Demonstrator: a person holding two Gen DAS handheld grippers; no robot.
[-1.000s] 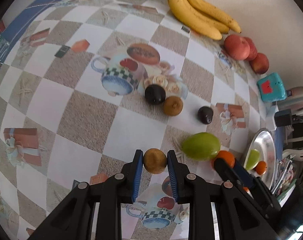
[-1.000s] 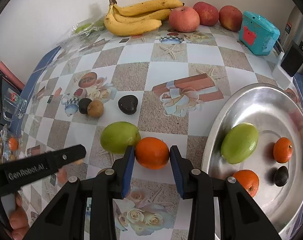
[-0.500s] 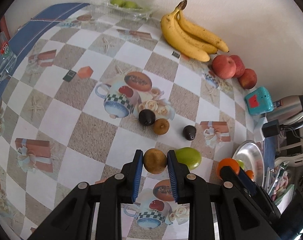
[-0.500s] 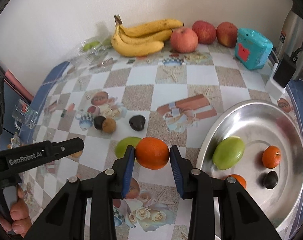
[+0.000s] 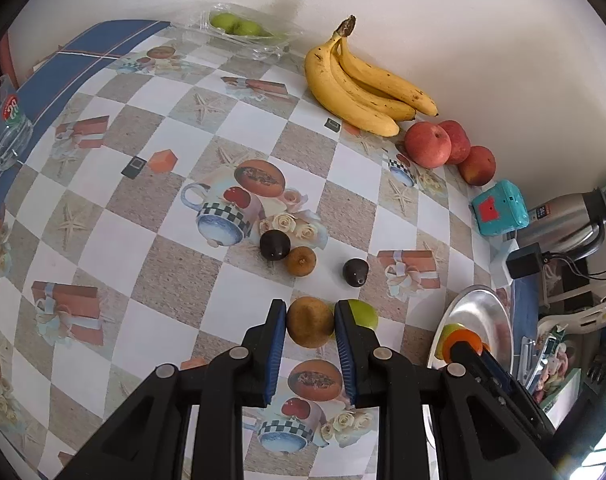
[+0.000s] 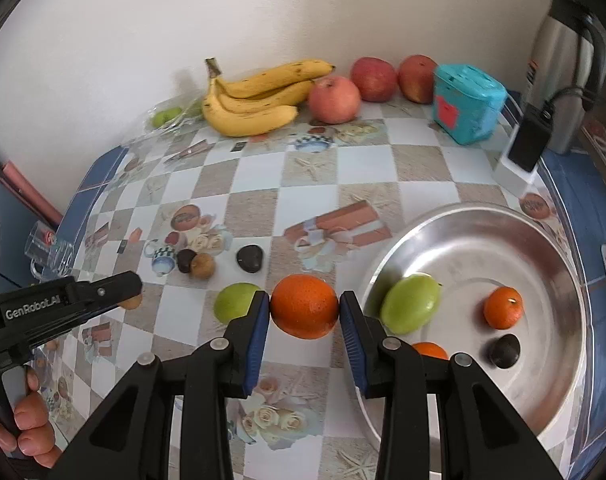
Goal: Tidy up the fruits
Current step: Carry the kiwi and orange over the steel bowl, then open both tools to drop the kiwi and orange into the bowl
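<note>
Both fruits have come up off the table, my right gripper (image 6: 305, 308) clenching the orange (image 6: 304, 306) just left of the steel plate (image 6: 543, 400), left gripper (image 5: 310, 322) squeezing the kiwi (image 5: 309, 321) farther away.

Left gripper (image 5: 309, 322): blue-padded fingers (image 5: 276, 344) closed from 9 and 3 o'clock on a held item, raised off the surface. Right gripper (image 6: 305, 308): pads (image 6: 258, 334) likewise clamped from both sides on a held item, lifted. Left gripper body visible at 9 o'clock in the right wrist view, gripped by a bare hand (image 6: 25, 424) at 8 o'clock.
</note>
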